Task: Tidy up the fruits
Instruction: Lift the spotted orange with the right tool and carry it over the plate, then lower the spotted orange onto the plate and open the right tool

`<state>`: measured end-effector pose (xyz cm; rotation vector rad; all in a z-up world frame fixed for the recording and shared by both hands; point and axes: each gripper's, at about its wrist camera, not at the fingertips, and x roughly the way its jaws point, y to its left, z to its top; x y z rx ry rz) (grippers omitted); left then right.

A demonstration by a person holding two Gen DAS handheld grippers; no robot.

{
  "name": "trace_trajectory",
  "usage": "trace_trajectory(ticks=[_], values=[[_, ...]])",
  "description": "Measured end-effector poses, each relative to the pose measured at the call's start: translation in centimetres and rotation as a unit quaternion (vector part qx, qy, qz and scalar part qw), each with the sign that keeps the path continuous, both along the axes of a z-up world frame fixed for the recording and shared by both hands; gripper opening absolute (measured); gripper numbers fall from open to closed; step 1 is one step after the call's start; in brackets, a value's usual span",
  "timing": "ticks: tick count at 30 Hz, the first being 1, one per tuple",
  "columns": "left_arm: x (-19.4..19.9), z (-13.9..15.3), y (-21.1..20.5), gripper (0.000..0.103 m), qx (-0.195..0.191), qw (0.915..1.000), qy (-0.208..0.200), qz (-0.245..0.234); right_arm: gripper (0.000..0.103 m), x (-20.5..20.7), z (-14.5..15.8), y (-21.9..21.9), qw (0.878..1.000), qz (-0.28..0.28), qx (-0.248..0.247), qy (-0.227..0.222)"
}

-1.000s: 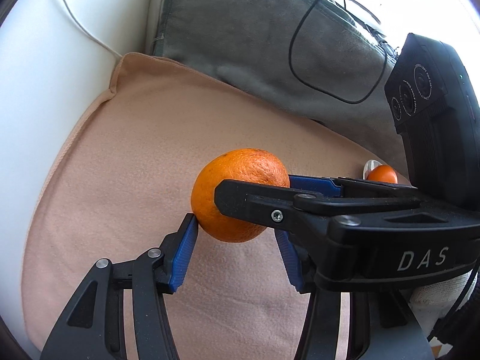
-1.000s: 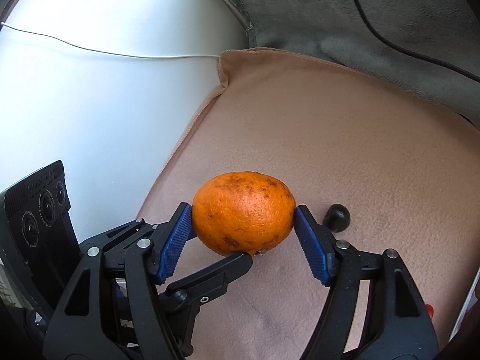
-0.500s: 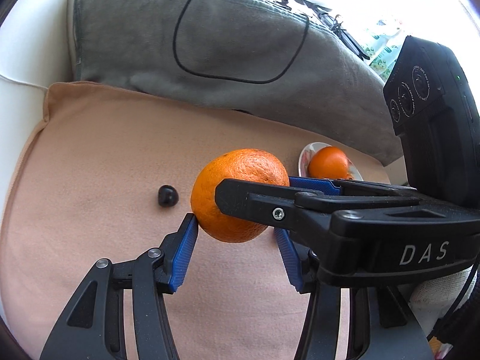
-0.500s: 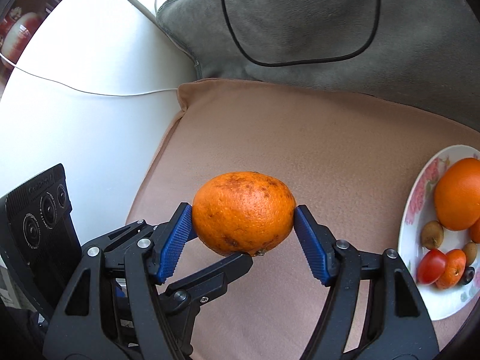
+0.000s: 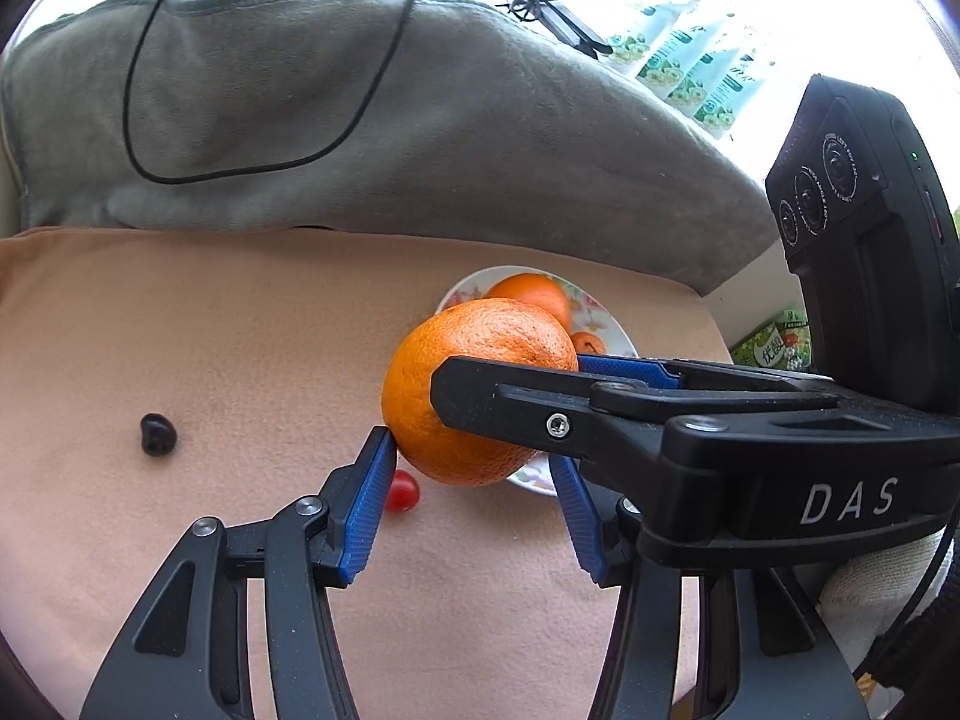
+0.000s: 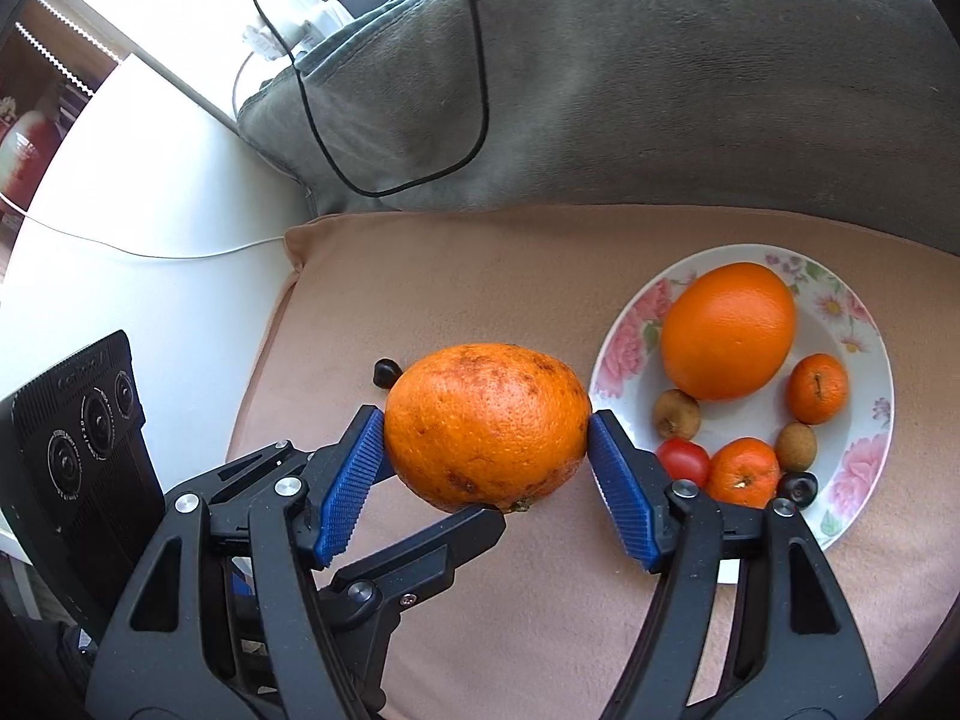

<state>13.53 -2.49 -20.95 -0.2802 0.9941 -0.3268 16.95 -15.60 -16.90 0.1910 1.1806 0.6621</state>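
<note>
Both tongs (image 5: 468,474) (image 6: 486,456) pinch the orange (image 6: 486,426) — only the left view shows a loose tomato (image 5: 401,492).

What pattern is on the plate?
Pink flowers with green leaves on the white plate, clearest in the right wrist view.

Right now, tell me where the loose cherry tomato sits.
In the left wrist view, the cherry tomato lies on the peach cushion, off the floral plate, just left of its near rim.
</note>
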Motion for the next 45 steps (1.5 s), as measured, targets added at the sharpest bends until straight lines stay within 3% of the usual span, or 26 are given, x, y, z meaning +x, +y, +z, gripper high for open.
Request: trace_trajectory(ticks=[18,45], values=[[2.2,-0.8,-7.1,0.052,-0.003,0.9981,0.014,-0.06,0.072,0.8,-1.2,-7.9,0.998,-0.065,0.0,0.019],[3.4,-2.0,-10.0,0.052,0.007,0.9963,0.032,-0.079,0.074,1.7,-2.8,-9.9,0.994,-0.098,0.0,0.047]])
